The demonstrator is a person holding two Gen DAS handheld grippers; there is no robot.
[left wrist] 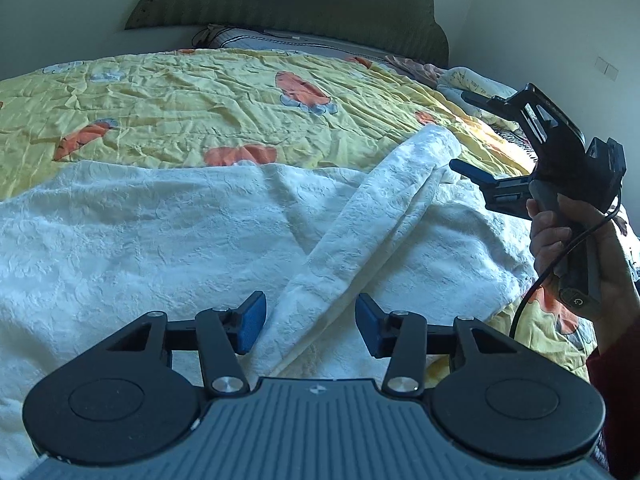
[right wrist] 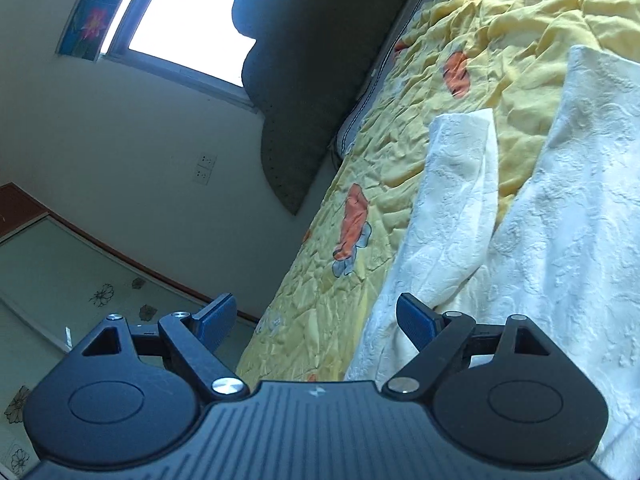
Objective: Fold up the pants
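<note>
The left hand-held gripper [left wrist: 310, 322] hovers low over the white embossed fabric pants [left wrist: 168, 224], its blue pads apart and empty. The right hand-held gripper [left wrist: 468, 132] is raised and tilted at the bed's side, its fingers likewise spread. The pants lie spread on the wrinkled yellow flowered bedspread [left wrist: 180, 96], one leg folded diagonally across the other.

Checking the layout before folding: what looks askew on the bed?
One leg of the white pants lies folded diagonally across the other instead of flat alongside it. Both grippers are open, holding nothing.
</note>
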